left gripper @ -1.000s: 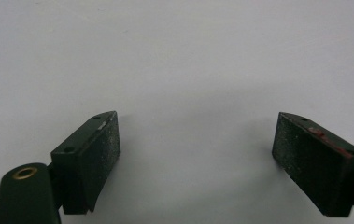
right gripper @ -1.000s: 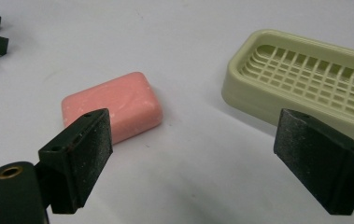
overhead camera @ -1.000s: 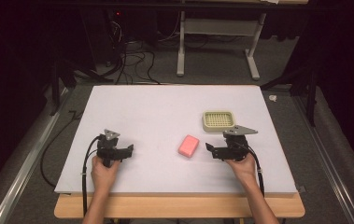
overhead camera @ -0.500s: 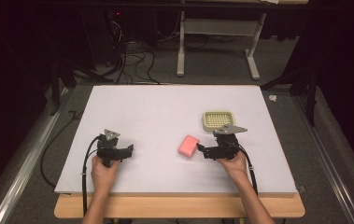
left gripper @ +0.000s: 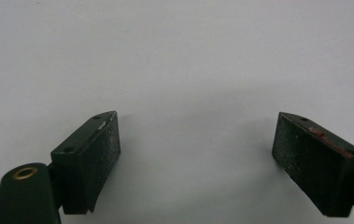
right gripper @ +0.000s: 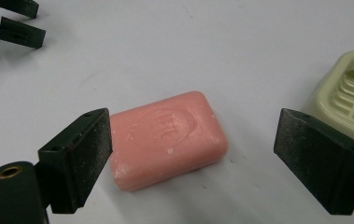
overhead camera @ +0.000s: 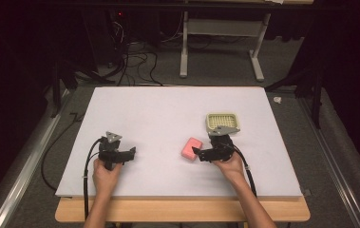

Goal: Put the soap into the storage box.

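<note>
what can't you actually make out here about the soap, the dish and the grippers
- Soap: the stamped lettering is too blurred to read in the right gripper view; its left end sits behind the near jaw.
- Soap dish: cut off by the right edge, partly behind the other jaw.
- Right gripper: in the high view, too small to tell whether a jaw touches the soap.
- Left gripper: open over bare table.

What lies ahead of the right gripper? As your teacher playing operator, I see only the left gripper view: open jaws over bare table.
Observer: A pink soap lies flat between the right gripper's open jaws.
Operator: Is anything near it?
Observer: A cream dish stands just beyond that gripper, with nothing in it.
Operator: And where is my gripper?
Observer: The left gripper sits well apart from the soap, jaws pointing towards it.
</note>
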